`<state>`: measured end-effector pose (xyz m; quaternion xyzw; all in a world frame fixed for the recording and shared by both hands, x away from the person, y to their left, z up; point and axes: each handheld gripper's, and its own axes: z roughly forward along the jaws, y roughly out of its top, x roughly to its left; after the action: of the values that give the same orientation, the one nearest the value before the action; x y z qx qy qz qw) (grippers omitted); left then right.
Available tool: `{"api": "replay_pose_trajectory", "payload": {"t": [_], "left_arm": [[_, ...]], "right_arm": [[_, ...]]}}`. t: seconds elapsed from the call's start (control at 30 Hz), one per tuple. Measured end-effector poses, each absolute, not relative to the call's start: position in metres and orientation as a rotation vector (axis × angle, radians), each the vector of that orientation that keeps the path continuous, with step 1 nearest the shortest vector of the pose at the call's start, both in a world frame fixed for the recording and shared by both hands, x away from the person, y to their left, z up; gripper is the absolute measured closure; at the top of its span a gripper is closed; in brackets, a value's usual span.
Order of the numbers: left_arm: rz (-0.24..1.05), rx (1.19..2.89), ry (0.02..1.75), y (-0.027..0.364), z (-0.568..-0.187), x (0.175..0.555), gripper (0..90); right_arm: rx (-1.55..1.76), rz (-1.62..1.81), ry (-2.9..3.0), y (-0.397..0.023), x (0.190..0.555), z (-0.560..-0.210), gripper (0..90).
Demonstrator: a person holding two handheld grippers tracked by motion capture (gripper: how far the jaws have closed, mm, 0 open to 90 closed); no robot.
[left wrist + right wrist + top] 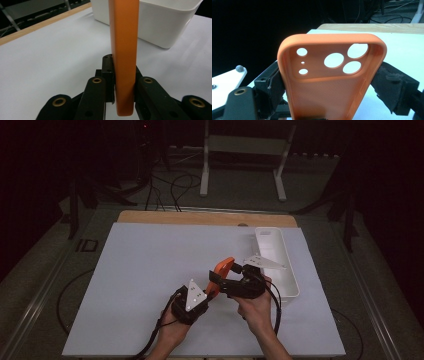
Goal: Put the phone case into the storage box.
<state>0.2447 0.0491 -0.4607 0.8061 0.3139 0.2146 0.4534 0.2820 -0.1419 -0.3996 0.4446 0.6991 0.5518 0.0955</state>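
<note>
An orange phone case (223,268) with round camera holes is held up over the white mat between both grippers. My left gripper (212,290) is shut on its lower end; in the left gripper view the case (124,50) stands edge-on with the left gripper (122,70) pinching its thin sides. My right gripper (227,277) reaches in from the right. In the right gripper view the case's hollow inside (329,85) faces the camera. The right gripper (330,83) spans its width, and its foam pads (387,85) rest against both long edges.
A long white bin (290,280) lies on the mat to the right of the hands, and in the left gripper view this bin (175,22) sits just behind the case. The white mat (150,270) covers a wooden table (200,217). Cables and a stand's legs are on the floor beyond.
</note>
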Motion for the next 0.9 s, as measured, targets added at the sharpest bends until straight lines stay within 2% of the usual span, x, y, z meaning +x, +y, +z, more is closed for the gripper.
{"api": "replay_pose_trajectory", "payload": {"t": [0.13, 0.3, 0.6, 0.9], "left_arm": [[0.488, 1.996, 0.757, 0.051, -0.460, 0.246, 75.8], [0.467, 1.997, 0.774, 0.054, -0.459, 0.248, 50.6], [0.498, 1.977, 0.828, 0.063, -0.455, 0.250, 16.1], [0.487, 1.953, 0.852, 0.075, -0.452, 0.252, 4.1]], "right_arm": [[1.313, 1.639, 2.078, -0.142, 0.282, -0.400, 17.0], [1.314, 1.643, 2.070, -0.142, 0.282, -0.400, 17.0], [1.316, 1.641, 2.066, -0.143, 0.282, -0.400, 17.0], [1.312, 1.641, 2.068, -0.144, 0.283, -0.399, 17.0]]}}
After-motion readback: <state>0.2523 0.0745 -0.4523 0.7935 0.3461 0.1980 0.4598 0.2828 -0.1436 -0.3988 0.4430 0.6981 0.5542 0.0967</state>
